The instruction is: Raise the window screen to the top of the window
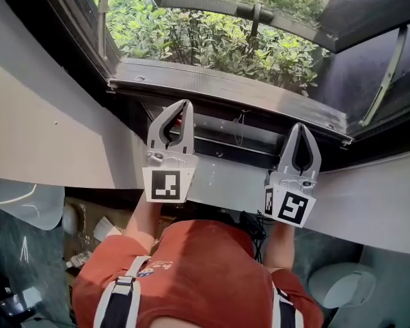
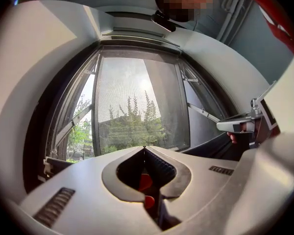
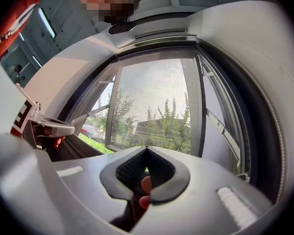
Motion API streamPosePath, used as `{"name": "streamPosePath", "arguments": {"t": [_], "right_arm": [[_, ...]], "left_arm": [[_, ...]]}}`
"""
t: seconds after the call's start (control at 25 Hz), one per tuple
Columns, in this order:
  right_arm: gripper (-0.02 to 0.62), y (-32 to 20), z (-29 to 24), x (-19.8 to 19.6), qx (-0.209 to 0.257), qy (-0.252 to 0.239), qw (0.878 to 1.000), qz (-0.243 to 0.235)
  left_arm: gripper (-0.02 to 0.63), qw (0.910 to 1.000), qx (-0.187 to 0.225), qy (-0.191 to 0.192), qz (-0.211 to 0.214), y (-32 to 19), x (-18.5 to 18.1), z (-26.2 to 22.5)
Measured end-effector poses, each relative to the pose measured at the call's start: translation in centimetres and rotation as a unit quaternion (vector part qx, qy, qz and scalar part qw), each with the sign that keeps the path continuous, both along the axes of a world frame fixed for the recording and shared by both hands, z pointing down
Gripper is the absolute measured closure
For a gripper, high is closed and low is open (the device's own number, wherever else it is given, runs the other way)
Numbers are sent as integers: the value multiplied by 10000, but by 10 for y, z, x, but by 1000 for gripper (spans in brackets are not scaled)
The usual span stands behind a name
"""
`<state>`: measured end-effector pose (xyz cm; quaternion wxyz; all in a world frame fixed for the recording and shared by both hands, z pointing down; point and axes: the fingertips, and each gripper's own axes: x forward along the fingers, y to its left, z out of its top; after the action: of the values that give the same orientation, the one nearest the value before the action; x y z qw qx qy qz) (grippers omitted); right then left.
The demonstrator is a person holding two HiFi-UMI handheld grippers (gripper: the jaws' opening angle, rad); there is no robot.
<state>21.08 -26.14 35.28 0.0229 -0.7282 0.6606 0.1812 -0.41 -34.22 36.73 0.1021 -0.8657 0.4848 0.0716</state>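
Pale wall panels [image 1: 48,135] are seen on either side of a dark-framed window [image 1: 68,33], beyond which sunlit green shrubs [image 1: 212,39] are visible. The window screen [image 2: 132,106] is shown in both gripper views as a fine grey mesh stretched over the upright central opening. Trees and a low building [image 2: 120,131] can be made out through it. How high the screen has been drawn cannot be told.

The left gripper [image 1: 183,104] is held with its jaws clenched tip to tip, and nothing is gripped between them. The right gripper [image 1: 299,126] is likewise closed on nothing, its jaws meeting at a point. In the head view both are pointed at the window side by side and well apart. Their tips are placed just below a grey rail [image 1: 225,91] that runs across the opening. Whether the rail is touched cannot be told.

In each gripper view the mesh is seen straight ahead beyond the closed tips, clear of them, and the other gripper is seen off to the side. A red shirt [image 1: 205,272] crossed by dark straps is seen at the bottom of the head view, both forearms being stretched forward.
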Motion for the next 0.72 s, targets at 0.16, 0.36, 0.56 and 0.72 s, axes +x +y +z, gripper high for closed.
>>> {"name": "streamPosePath", "arguments": {"t": [0.16,0.36,0.56,0.72], "right_arm": [[586,-4,4,2,-106,119,9997,-203],[584,-8,11,-6,-428,608,9950,-665],[488,-6,18,-23,-650,1224,9818,-1299],[450,-5,42,-20,-1276,2267,9586,-1160]], "left_arm": [[600,9994,61,-343,-89,-4,3,4],[558,9926,387,-1147,-123,-9,9,4],[517,9715,512,-2315,-45,-11,12,26],[495,9364,1043,-3350,-109,-14,8,35]]}}
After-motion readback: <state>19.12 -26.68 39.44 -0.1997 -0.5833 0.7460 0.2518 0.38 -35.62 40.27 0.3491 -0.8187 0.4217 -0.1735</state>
